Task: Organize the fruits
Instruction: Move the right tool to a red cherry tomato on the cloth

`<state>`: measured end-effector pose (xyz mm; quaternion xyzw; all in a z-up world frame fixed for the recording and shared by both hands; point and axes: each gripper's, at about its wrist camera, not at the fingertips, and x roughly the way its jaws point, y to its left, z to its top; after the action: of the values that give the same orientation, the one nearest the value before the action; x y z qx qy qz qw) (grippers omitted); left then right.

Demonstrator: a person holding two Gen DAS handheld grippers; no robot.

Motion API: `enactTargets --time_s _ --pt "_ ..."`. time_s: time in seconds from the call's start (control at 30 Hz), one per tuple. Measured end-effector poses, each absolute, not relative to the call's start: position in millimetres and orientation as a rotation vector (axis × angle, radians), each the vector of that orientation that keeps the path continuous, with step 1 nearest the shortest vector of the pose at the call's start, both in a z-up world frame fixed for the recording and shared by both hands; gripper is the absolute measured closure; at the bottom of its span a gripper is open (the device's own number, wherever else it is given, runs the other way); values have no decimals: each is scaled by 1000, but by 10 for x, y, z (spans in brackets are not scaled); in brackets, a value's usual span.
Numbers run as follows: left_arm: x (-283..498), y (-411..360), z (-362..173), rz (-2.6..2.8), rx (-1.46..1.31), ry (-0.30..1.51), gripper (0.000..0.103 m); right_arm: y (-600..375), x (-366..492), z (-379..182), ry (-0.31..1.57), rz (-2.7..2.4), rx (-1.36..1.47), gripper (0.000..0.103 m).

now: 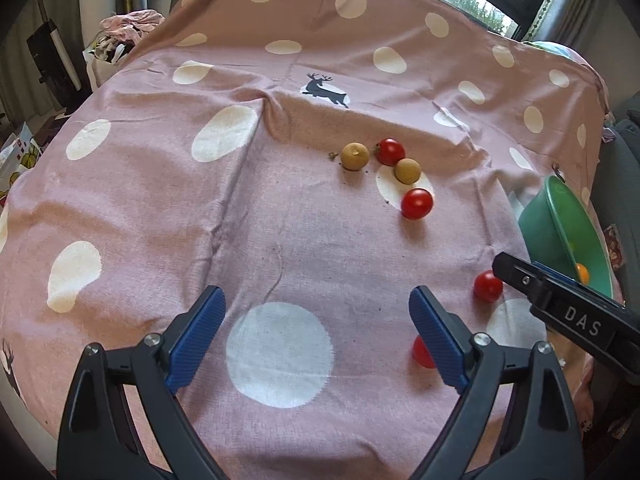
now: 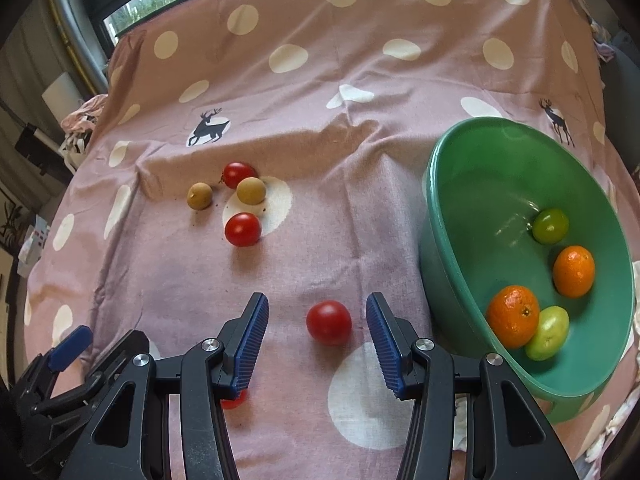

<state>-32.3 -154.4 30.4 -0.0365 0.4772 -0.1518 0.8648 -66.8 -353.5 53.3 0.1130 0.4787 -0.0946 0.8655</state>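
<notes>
Tomato (image 2: 234,400) half hidden behind right tool's (image 2: 317,334) spread finger; left tool (image 1: 316,334) spread wide.

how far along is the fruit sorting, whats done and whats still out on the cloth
Done: the green bowl holds two oranges and two green fruits.

In hand: nothing is gripped. The right gripper is open around one red tomato, pads not touching it. The left gripper is open and empty.

Left: that tomato, a partly hidden one, two more tomatoes and two brown fruits on the cloth.
</notes>
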Motion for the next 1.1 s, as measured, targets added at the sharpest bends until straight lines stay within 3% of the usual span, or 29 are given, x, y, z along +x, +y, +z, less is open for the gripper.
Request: enactTargets --time_s 0.5,1.1 --pt "-406 -1735 291 -406 -51 1036 14 -3615 -670 521 1013 -211 274 51" --pt "-462 -1925 186 -521 -63 1126 29 -3654 -692 474 1033 -134 325 51"
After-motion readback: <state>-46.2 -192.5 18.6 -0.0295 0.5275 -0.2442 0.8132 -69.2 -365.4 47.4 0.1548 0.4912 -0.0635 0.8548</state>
